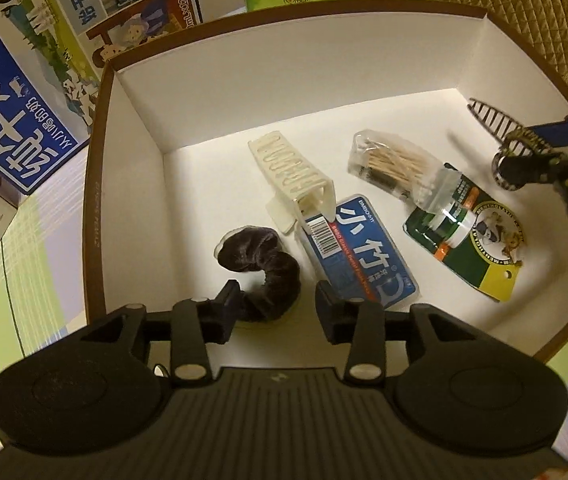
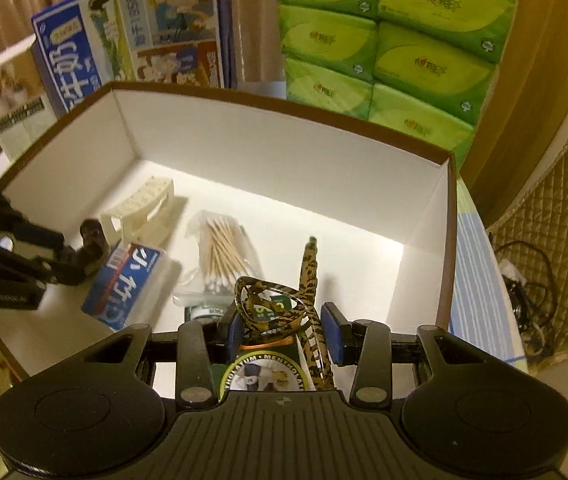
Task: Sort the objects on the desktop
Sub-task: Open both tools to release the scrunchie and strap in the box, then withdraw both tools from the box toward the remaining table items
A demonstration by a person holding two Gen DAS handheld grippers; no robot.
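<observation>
A white box with a brown rim (image 1: 96, 200) (image 2: 450, 240) holds the sorted things. A dark velvet scrunchie (image 1: 272, 276) (image 2: 92, 236) lies on its floor. My left gripper (image 1: 278, 308) is open around it: one finger touches it, the other stands clear. My right gripper (image 2: 286, 332) is shut on a tortoiseshell hair claw (image 2: 280, 304) (image 1: 516, 152), held low over the box's right side above a green card pack (image 1: 480, 256) (image 2: 268, 372).
Also in the box lie a cream hair claw (image 1: 288, 172), a blue pack (image 1: 360, 256) and a bag of cotton swabs (image 1: 392, 164). Behind it stand milk cartons (image 1: 24, 120) and green tissue packs (image 2: 396, 40). A quilted cushion (image 2: 556, 264) and cables are at right.
</observation>
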